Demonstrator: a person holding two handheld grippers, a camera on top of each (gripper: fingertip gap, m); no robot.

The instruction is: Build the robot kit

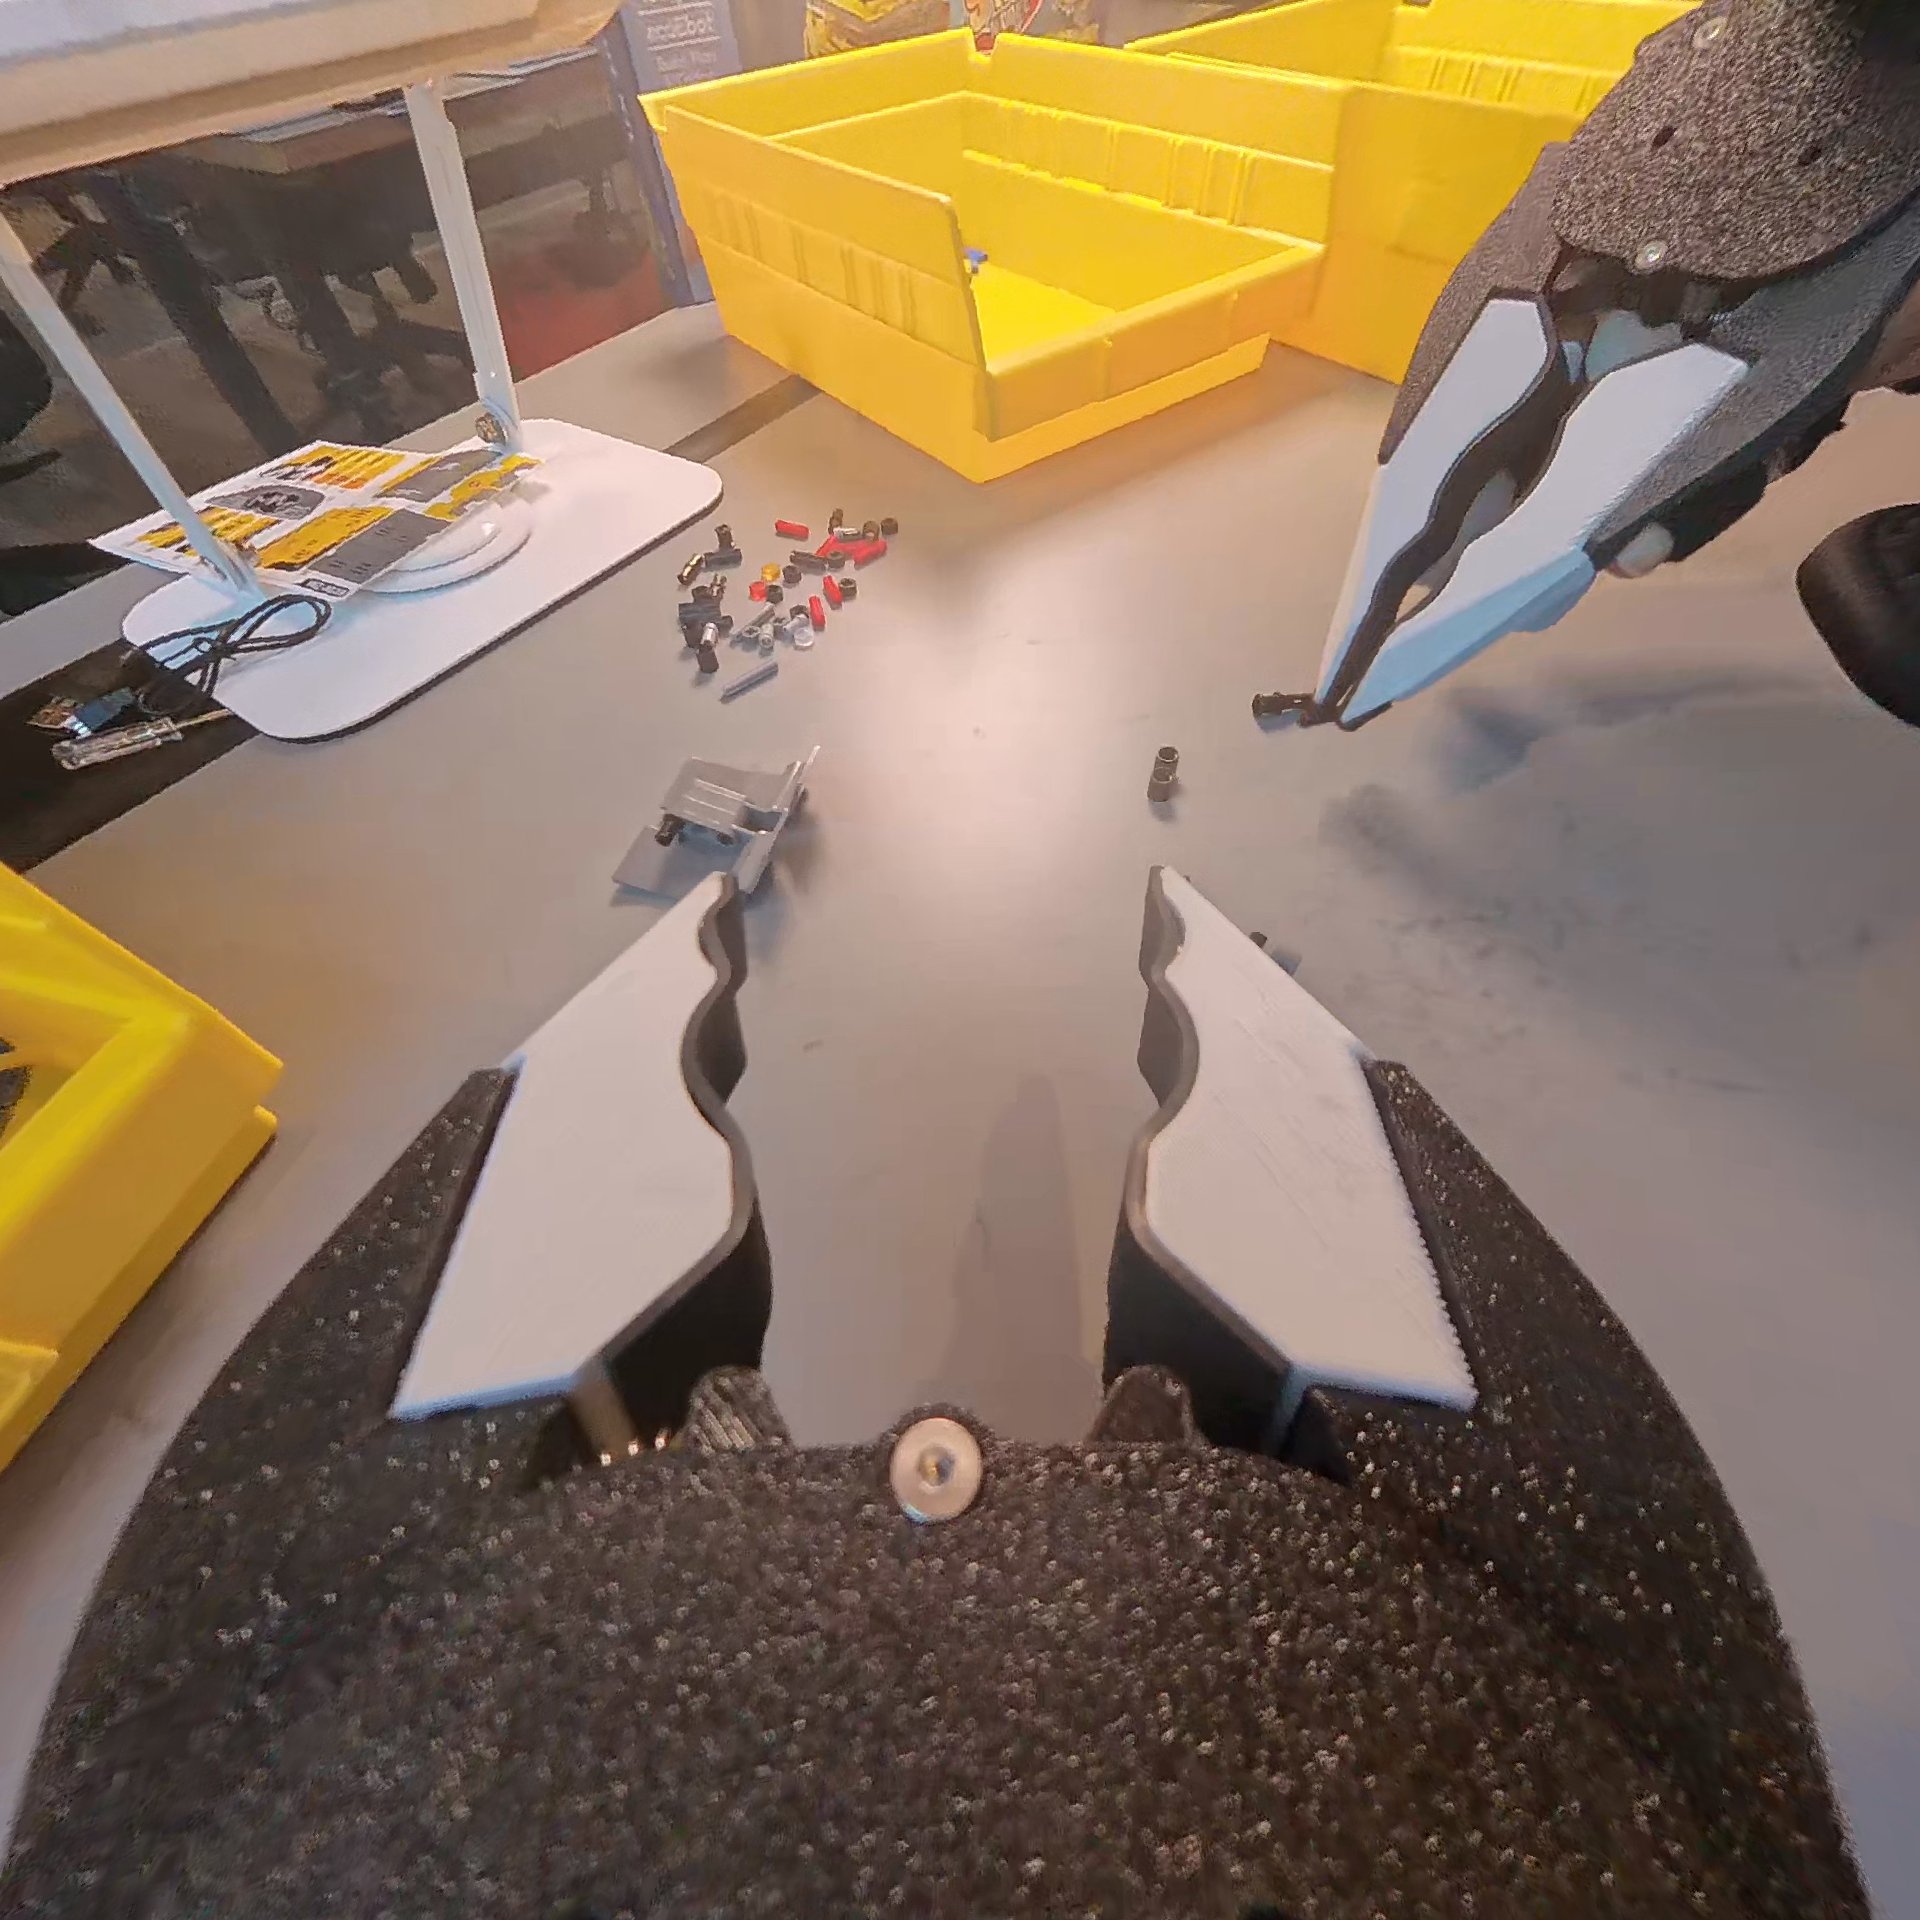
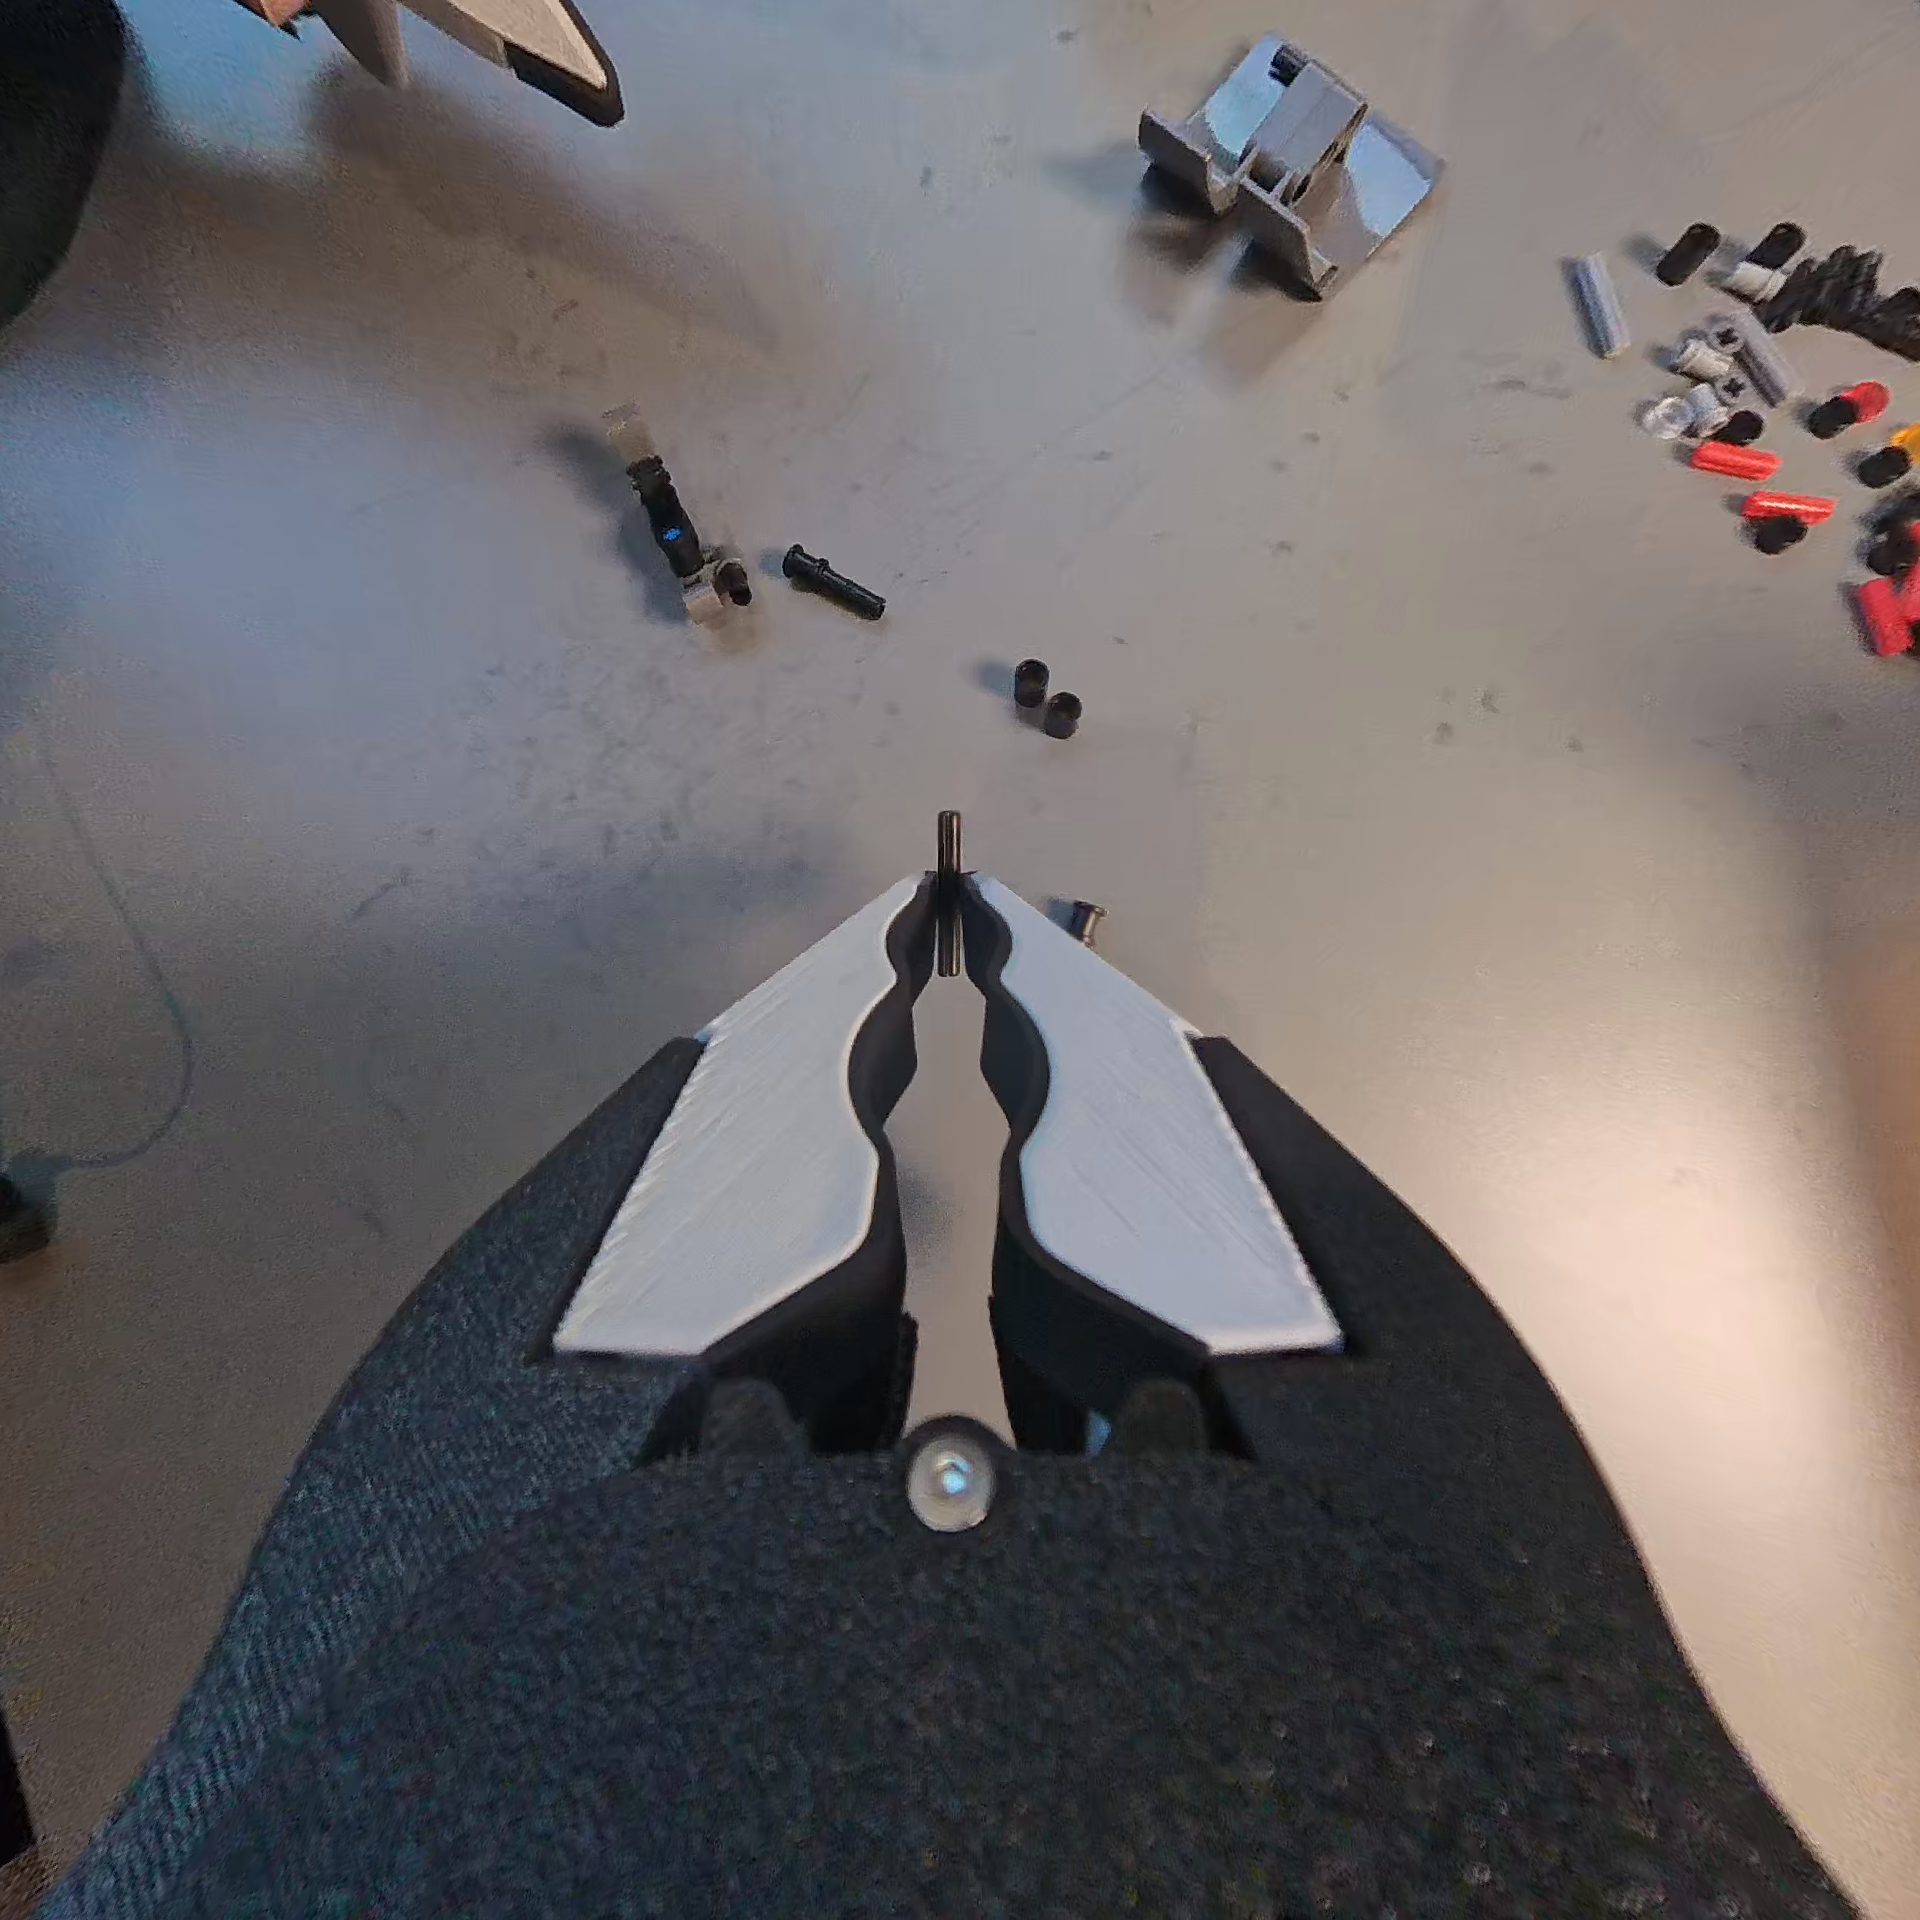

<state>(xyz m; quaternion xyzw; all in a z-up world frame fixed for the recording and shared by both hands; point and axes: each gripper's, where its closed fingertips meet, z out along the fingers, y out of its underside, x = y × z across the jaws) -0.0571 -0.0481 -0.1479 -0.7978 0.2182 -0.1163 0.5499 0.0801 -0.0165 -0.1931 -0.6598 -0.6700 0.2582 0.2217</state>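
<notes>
Pinching a thin black axle pin (image 2: 948,896) upright between its closed fingertips, the right gripper (image 2: 945,883) hovered low over the grey tabletop (image 2: 1351,935), two black bushes (image 2: 1047,698) lying just beyond at one o'clock. The left gripper (image 1: 940,894) stood wide and empty, a grey brick assembly (image 1: 717,821) just beside its fingertip at eleven o'clock, loose red and black connectors (image 1: 784,592) farther off before a yellow bin (image 1: 997,260).

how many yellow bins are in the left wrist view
3: one yellow plastic bin straight ahead past the loose parts, a second behind it on the right, a third at the left edge. More may lie outside the view.
</notes>
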